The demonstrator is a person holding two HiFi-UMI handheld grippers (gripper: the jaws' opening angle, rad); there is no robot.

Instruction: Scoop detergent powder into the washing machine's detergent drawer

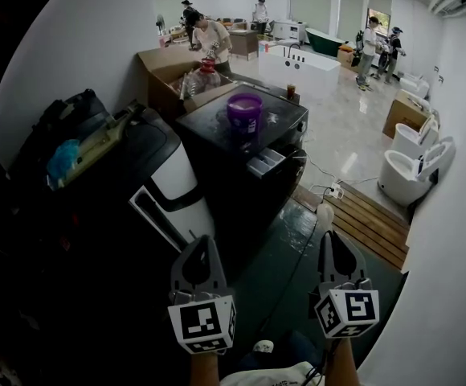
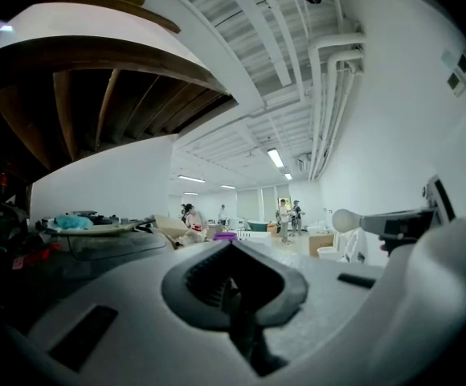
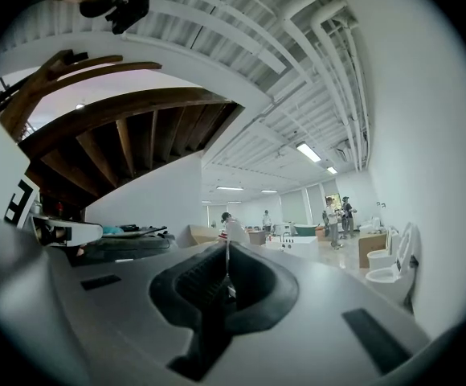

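right gripper (image 1: 328, 240) clenched on the handle of a likely light, stiff spoon (image 1: 324, 215), left gripper (image 1: 203, 246) closed on nothing, both well short of the washing machine (image 1: 209, 124); keep bowl level, powder would spill.

Purple tub (image 1: 244, 109) well ahead of your left hand-held gripper (image 1: 200, 246), contents out of sight, open drawer (image 1: 265, 162) nearer you, compartments too small to tell, scoop (image 1: 325, 215) in your right hand-held gripper (image 1: 327, 244), bowl blurred, fill unreadable.
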